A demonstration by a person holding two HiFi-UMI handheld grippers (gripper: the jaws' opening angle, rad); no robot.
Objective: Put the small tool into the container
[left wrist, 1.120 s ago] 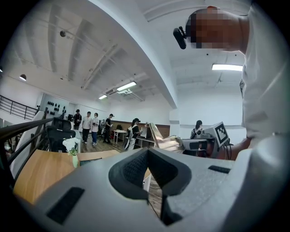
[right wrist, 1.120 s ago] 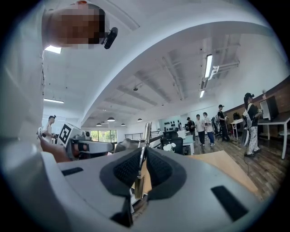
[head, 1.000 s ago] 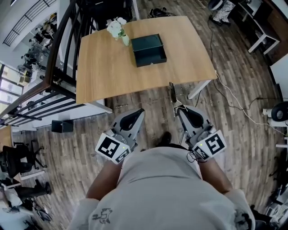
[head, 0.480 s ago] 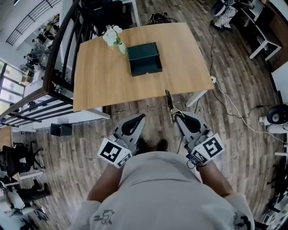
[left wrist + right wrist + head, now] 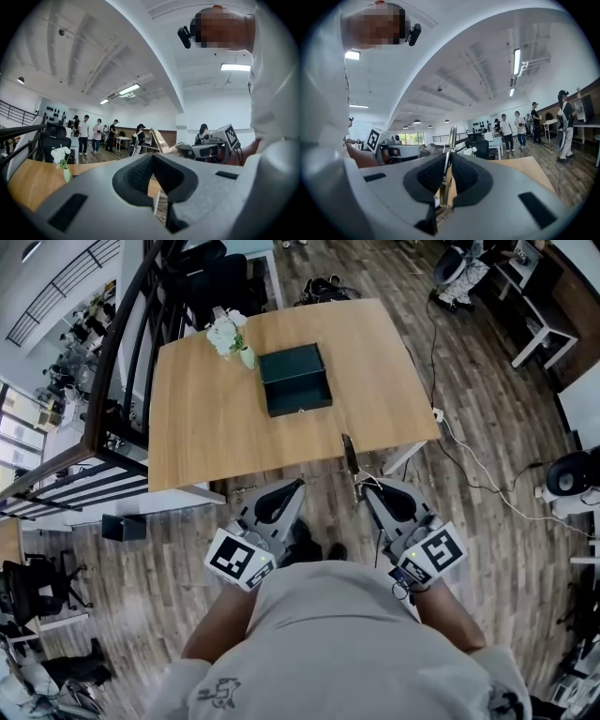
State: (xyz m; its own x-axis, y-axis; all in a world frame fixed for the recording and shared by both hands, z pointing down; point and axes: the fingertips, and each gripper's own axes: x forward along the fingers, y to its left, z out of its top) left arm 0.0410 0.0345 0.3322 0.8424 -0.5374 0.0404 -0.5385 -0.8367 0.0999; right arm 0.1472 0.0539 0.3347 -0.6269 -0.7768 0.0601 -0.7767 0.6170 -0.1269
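A dark green open container [image 5: 298,407] sits on a wooden table [image 5: 197,418] ahead of me. My right gripper [image 5: 366,486] is held close to my body, shut on a slender metal tool [image 5: 349,457] that sticks forward, its tip at the table's front edge. In the right gripper view the tool [image 5: 450,140] stands between the pads of my right gripper [image 5: 446,176]. My left gripper [image 5: 297,484] is beside it, shut and holding nothing. In the left gripper view, my left gripper [image 5: 155,180] has nothing between its pads, and the tool [image 5: 159,139] shows further off.
A small vase of white flowers [image 5: 228,334] stands just left of the container. A black railing [image 5: 112,381] runs along the table's left side. Cables [image 5: 487,474] trail over the wood floor to the right. Several people stand far off in the room [image 5: 520,129].
The table and container have slid lower in the head view, nearer the grippers. The tool's tip now reaches the table's front edge. Both grippers keep their pose.
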